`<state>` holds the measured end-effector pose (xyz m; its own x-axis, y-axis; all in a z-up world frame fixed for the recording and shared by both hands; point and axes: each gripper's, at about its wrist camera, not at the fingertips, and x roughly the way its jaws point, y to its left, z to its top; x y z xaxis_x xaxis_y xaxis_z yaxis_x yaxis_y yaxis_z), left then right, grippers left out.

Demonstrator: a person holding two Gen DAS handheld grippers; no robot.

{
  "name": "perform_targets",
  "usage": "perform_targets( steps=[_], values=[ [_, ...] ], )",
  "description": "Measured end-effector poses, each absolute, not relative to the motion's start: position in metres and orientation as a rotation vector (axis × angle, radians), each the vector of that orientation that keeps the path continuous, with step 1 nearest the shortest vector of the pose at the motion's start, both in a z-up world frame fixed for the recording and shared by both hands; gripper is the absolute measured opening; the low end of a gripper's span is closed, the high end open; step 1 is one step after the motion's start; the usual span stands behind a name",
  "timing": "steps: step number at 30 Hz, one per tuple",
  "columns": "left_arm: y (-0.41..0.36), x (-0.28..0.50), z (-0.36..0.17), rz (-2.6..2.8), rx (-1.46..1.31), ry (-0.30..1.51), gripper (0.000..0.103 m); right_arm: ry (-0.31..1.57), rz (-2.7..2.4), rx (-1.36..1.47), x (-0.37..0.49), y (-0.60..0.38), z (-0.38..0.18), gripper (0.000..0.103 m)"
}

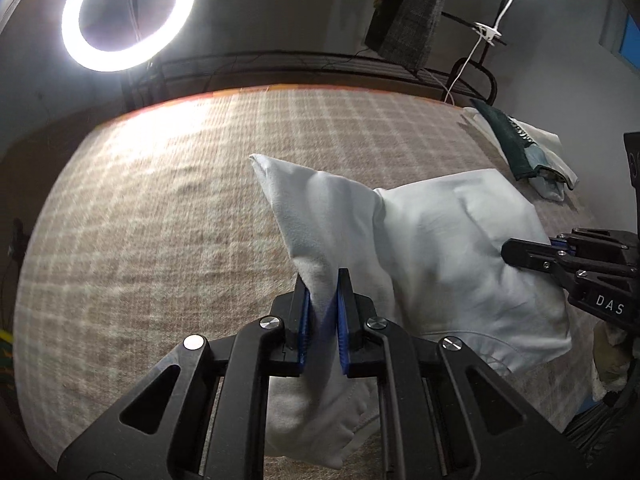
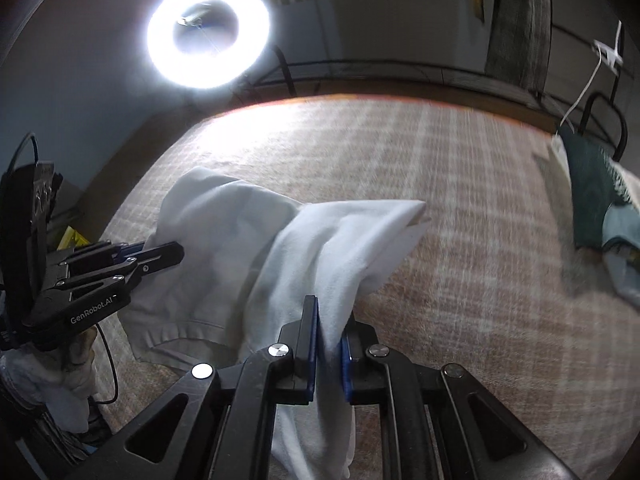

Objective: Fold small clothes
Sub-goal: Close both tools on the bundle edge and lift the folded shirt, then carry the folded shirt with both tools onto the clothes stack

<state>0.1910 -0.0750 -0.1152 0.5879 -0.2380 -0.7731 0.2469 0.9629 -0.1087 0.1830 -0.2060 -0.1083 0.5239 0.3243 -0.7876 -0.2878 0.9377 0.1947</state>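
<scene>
No containers in view. White garment (image 1: 420, 248), soft and wrinkled, partly lifted off the plaid-covered worktop (image 1: 160, 208). Left hand-held gripper (image 1: 322, 320) pinches a bunched fold of it directly ahead between its pads; right hand-held gripper (image 2: 330, 336) likewise clamps another fold. Folded clothes pile (image 1: 528, 152) sits far right of the left hand-held gripper. Right view alone shows the "GenRobot.AI" lettering; left view shows "DAS". Ring light (image 1: 128, 12) beyond.
</scene>
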Motion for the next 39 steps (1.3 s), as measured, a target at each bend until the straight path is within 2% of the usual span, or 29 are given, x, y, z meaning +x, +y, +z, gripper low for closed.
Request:
perform_targets(
  steps=[12, 19, 31, 39],
  values=[
    [-0.107, 0.180, -0.083, -0.369, 0.007, 0.813, 0.009, 0.820, 0.320, 0.012, 0.145, -0.234, -0.073, 0.007],
    [-0.151, 0.189, -0.066, -0.442, 0.036, 0.777, 0.009, 0.787, 0.250, -0.007, 0.139, -0.271, -0.057, 0.007],
    [-0.279, 0.230, -0.048, -0.599, 0.079, 0.719, 0.009, 0.752, 0.080, 0.006, 0.140, -0.382, -0.040, 0.007],
    [-0.373, 0.280, -0.042, -0.658, 0.079, 0.682, 0.009, 0.711, -0.044, 0.033, 0.171, -0.484, -0.032, 0.006]
  ],
)
